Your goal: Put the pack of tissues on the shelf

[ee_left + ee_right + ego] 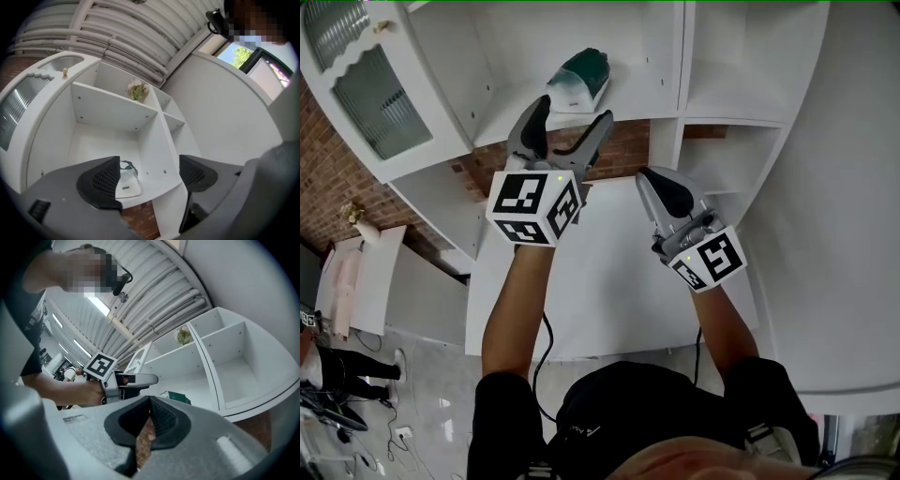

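Note:
The pack of tissues (578, 80), white with a dark green end, lies on a white shelf board (647, 101) in the cabinet's middle bay. My left gripper (572, 114) hovers just in front of it with jaws spread wide and nothing between the pads. In the left gripper view the pack (127, 182) rests on the shelf (157, 185) beyond the jaws, partly hidden behind the left finger (101, 180). My right gripper (667, 192) is shut and empty, lower and to the right, off the shelf. In the right gripper view its tips (149, 416) meet; the pack (178, 397) lies beyond.
The white shelf unit has several open bays; a small plant (138, 90) stands on a higher shelf. A ribbed-glass cabinet door (370, 89) hangs at the left, beside a brick wall (328, 178). A curved white wall (853, 187) bounds the right. A person (337, 375) stands at lower left.

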The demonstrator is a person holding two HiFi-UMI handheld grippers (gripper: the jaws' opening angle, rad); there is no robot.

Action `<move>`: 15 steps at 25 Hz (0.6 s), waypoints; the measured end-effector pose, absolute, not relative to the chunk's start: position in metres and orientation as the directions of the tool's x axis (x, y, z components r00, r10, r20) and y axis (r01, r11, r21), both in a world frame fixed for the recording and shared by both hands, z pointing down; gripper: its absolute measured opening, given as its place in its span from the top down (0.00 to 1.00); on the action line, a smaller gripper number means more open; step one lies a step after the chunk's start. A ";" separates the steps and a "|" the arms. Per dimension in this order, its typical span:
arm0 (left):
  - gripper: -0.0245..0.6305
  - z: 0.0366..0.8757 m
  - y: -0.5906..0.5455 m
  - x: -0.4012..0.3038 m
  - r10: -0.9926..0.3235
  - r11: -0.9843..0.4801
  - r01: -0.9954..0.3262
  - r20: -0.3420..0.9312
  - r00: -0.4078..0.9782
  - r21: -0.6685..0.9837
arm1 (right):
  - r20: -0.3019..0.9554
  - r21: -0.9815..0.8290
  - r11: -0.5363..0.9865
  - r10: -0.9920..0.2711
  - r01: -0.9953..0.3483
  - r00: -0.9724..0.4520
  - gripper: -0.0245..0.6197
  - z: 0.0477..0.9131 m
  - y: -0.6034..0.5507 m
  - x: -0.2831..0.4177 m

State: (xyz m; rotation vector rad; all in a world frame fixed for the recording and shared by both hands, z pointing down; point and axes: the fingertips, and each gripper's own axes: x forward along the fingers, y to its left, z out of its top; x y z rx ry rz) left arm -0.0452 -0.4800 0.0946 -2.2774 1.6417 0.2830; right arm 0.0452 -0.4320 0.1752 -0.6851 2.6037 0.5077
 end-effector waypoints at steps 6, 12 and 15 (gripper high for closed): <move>0.67 0.118 -0.414 -0.029 -0.846 -0.319 -0.934 -0.395 0.357 -0.161 | -0.476 0.259 0.815 -0.360 -0.519 -0.802 0.96 0.166 -0.401 0.034; 0.91 0.147 -0.375 -0.033 -0.849 -0.319 -0.940 -0.404 0.341 -0.124 | -0.484 0.276 0.801 -0.361 -0.531 -0.797 0.96 0.166 -0.372 0.027; 0.96 0.160 -0.361 -0.037 -0.848 -0.326 -0.939 -0.405 0.340 -0.107 | -0.480 0.271 0.803 -0.365 -0.531 -0.798 0.96 0.171 -0.362 0.024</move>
